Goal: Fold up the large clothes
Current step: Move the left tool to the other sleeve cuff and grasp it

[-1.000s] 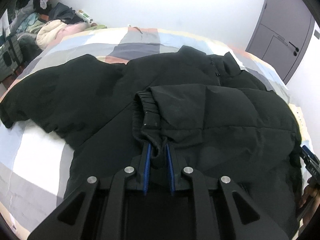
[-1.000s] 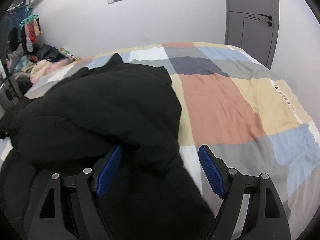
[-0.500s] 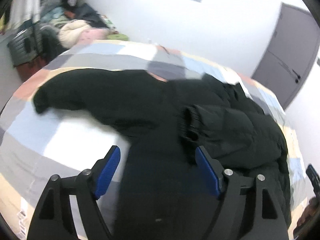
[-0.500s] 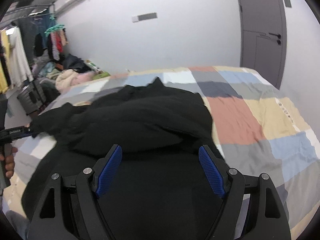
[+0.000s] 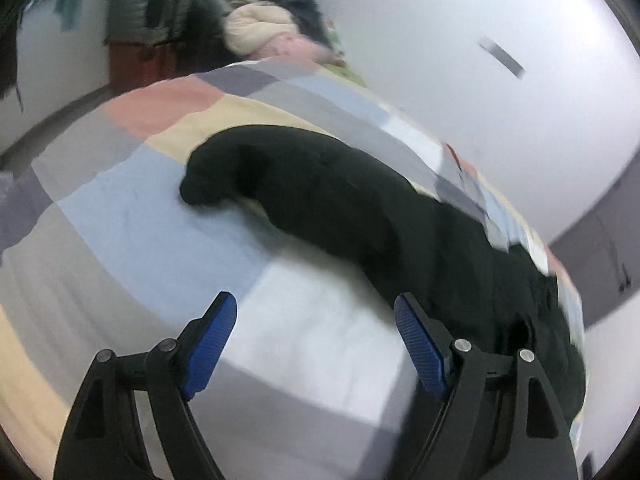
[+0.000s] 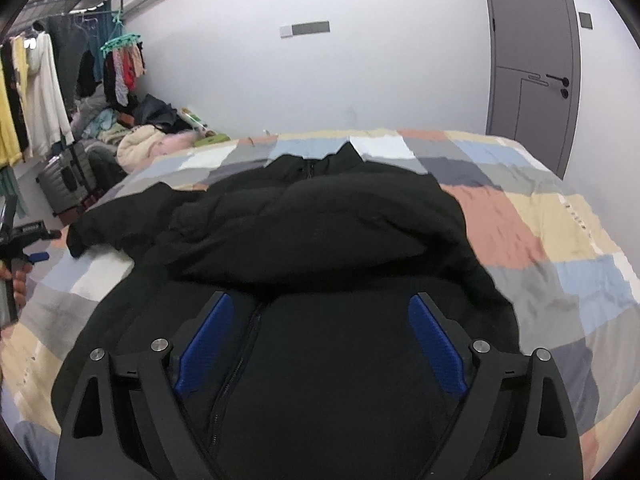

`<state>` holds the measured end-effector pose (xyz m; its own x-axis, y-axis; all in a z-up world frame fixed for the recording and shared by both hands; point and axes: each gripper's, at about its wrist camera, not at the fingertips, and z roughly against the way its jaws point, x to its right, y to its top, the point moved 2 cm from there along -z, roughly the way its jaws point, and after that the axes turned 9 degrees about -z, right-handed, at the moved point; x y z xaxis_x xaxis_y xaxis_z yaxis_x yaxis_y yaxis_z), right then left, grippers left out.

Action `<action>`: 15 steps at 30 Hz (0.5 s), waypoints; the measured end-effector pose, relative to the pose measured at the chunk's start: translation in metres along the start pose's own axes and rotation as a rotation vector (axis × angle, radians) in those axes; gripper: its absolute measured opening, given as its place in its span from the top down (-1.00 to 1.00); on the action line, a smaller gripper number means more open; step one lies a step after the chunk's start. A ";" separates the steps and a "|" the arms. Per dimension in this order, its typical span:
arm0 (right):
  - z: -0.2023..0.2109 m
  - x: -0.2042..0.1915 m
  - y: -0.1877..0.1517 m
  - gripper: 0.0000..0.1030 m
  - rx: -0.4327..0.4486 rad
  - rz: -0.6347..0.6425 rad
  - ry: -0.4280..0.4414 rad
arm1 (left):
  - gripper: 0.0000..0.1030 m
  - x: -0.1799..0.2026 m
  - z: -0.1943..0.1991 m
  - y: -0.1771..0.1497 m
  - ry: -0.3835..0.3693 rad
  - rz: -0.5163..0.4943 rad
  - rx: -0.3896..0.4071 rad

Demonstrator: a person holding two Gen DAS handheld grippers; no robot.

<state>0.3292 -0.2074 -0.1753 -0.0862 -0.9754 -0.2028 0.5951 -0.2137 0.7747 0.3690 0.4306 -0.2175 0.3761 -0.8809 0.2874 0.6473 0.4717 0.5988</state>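
A large black puffer jacket [image 6: 320,240] lies front-up on a checked bedspread [image 6: 560,240]. Its right sleeve is folded across the chest. Its left sleeve [image 5: 288,172] lies stretched out to the side, its cuff on the bedspread. My left gripper [image 5: 316,320] is open and empty, above the bedspread just short of that sleeve; it also shows at the left edge of the right wrist view [image 6: 28,240]. My right gripper [image 6: 320,328] is open and empty, above the jacket's lower front near the zip.
A clothes rack [image 6: 48,92] with hanging clothes, a pile of clothes [image 6: 148,140] and a grey suitcase [image 6: 64,180] stand beyond the bed's left side. A grey door [image 6: 532,68] is at the back right. The bedspread's right half lies bare.
My left gripper let go of the folded sleeve's cuff, opened, and swung left toward the stretched-out sleeve. My right gripper drew back and rose above the jacket's lower front.
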 end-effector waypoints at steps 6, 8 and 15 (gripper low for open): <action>-0.011 -0.003 -0.011 -0.77 -0.012 -0.040 -0.048 | -0.58 -0.047 -0.063 0.028 -0.060 0.182 -0.021; -0.015 -0.005 -0.012 -0.78 -0.016 -0.049 -0.058 | -0.59 -0.057 -0.078 0.033 -0.093 0.234 -0.022; -0.028 -0.010 -0.010 -0.78 -0.026 -0.059 -0.081 | -0.66 -0.076 -0.126 0.050 -0.208 0.379 -0.018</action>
<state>0.3466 -0.1934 -0.1984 -0.1857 -0.9625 -0.1976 0.6073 -0.2706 0.7470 0.4563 0.5263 -0.3035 0.4487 -0.6335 0.6304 0.5014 0.7624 0.4092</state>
